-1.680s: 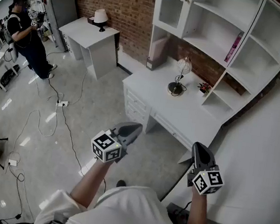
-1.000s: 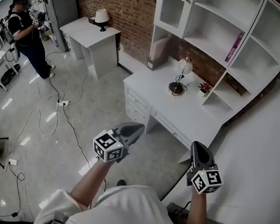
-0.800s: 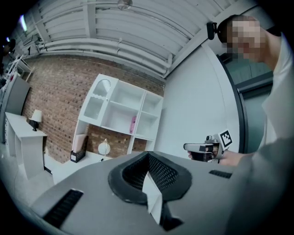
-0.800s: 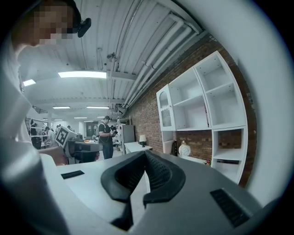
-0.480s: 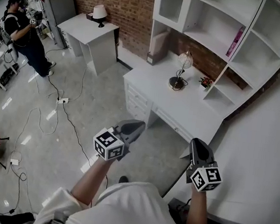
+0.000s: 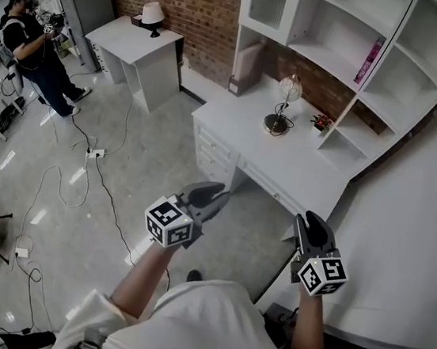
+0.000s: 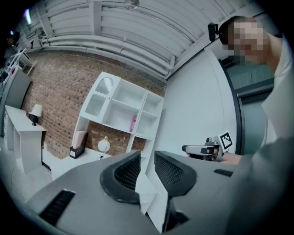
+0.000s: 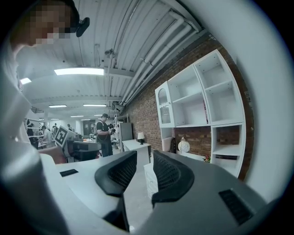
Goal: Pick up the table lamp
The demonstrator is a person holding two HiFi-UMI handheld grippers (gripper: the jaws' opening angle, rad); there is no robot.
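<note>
The table lamp [image 6: 280,104], a glass globe on a dark round base, stands on the white desk [image 6: 283,166] against the brick wall, well beyond both grippers. It appears small in the left gripper view as the lamp [image 7: 104,146] and in the right gripper view as the lamp [image 8: 183,146]. My left gripper [image 6: 214,194] [image 7: 146,159] and right gripper [image 6: 313,225] [image 8: 144,159] are held out over the floor, pointing towards the desk. The jaws of both are opening, with a narrow gap and nothing between them.
A white hutch [image 6: 343,30] with a pink book [image 6: 370,60] rises over the desk, with a small plant [image 6: 319,123] beside the lamp. A second, shaded lamp [image 6: 152,16] sits on a side table [image 6: 132,43]. A person [image 6: 31,35] stands far left, near floor cables [image 6: 87,172]. A white wall [image 6: 414,235] lies right.
Both grippers' jaws have parted from shut to a narrow gap. The hands have stayed about where they were; the head view has shifted slightly.
</note>
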